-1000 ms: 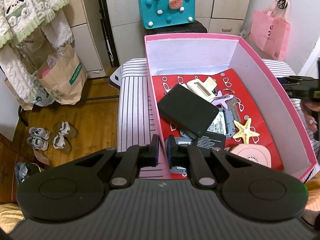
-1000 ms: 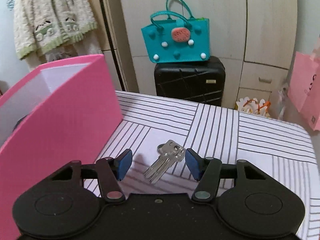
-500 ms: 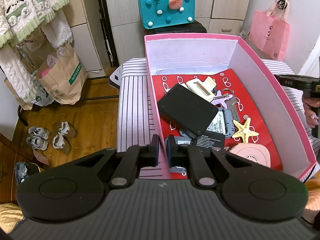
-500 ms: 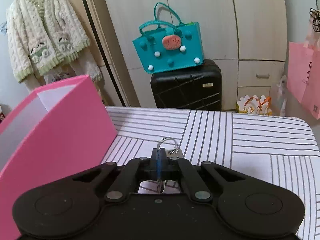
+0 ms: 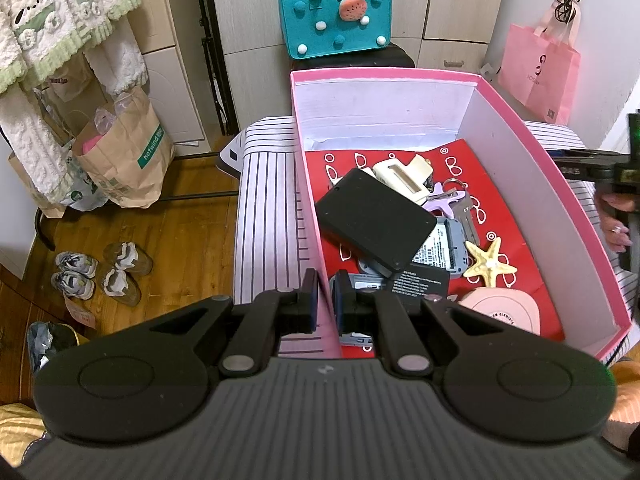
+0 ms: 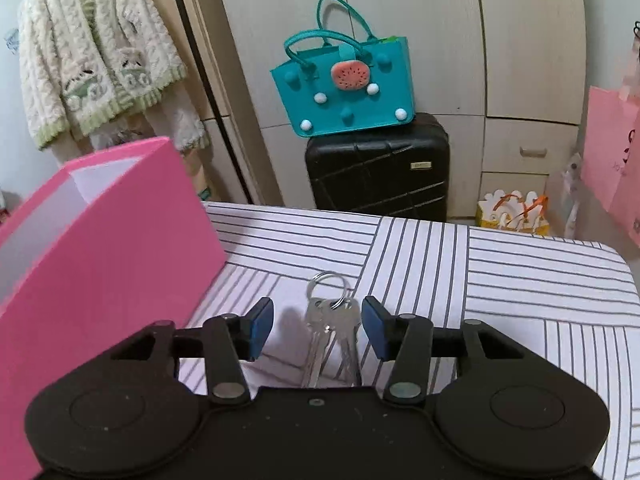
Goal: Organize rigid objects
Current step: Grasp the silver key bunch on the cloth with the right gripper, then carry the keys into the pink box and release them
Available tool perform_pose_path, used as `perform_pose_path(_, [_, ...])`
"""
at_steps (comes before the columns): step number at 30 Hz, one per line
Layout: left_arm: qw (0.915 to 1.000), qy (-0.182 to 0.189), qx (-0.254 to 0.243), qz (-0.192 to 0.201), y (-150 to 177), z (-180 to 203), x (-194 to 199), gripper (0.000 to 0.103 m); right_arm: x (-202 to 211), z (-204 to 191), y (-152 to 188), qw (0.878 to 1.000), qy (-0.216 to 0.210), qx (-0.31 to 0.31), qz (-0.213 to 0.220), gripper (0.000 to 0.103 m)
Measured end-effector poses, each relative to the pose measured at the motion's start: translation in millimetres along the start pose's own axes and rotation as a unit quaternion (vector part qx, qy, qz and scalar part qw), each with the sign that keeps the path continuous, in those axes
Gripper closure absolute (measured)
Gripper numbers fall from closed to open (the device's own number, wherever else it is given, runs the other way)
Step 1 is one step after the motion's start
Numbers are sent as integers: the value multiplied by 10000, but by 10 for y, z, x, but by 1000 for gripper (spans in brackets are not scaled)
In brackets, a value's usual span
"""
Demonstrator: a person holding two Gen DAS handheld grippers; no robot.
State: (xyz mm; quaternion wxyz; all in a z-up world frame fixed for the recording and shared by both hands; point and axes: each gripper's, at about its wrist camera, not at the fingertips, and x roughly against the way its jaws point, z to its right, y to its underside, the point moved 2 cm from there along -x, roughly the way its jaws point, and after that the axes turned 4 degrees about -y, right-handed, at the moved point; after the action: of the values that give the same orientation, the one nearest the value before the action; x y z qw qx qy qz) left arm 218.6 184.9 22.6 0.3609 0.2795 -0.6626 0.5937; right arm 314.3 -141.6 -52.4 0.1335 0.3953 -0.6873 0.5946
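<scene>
Striped tbl (image 6: 500,280) carries pink box (image 6: 120,260) & keys (image 6: 332,328), prob. flat.

Room behind the work surface. Pale wood-grain wardrobe doors (image 6: 420,60) line the back wall; a black suitcase (image 6: 378,168) stands against them, carrying a teal felt bag (image 6: 344,88). A knitted cardigan (image 6: 92,68) hangs at left. Wooden floor (image 5: 160,240) holds shoes (image 5: 100,272) and a paper bag (image 5: 128,152).
</scene>
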Motion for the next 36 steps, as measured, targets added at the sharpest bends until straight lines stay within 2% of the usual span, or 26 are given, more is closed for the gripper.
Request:
perform_pose_path(4, [10000, -14, -15, -21, -1, -5, 3, 95, -187, -73, -25, 9980, 375, 488, 109, 49])
perform_pose_path(6, [10000, -9, -12, -36, 0, -6, 6, 95, -214, -77, -48, 9969, 454, 612, 170, 74])
perform_pose_path(10, [10000, 38, 1, -55, 1, -15, 9, 95, -126, -53, -61, 9989, 312, 334, 111, 75])
perform_pose_path(15, [9999, 11, -43, -92, -5, 8, 1, 95, 133, -12, -51, 9995, -7, -136, 268, 75])
perform_pose_path(19, [10000, -22, -28, -79, 8, 17, 4, 95, 344, -24, -40, 9988, -164, -251, 375, 76])
perform_pose_path(20, [10000, -17, -22, -79, 8, 21, 6, 95, 397, -35, -39, 9986, -212, -267, 411, 96])
perform_pose_path(30, [10000, -28, -12, -62, 32, 23, 29, 95, 781, -227, -108, 9978, -446, -180, 448, 97])
perform_pose_path(36, [10000, -23, -57, -56, 43, 22, 34, 95, 1111, -532, -262, 9953, -722, 133, 632, 97])
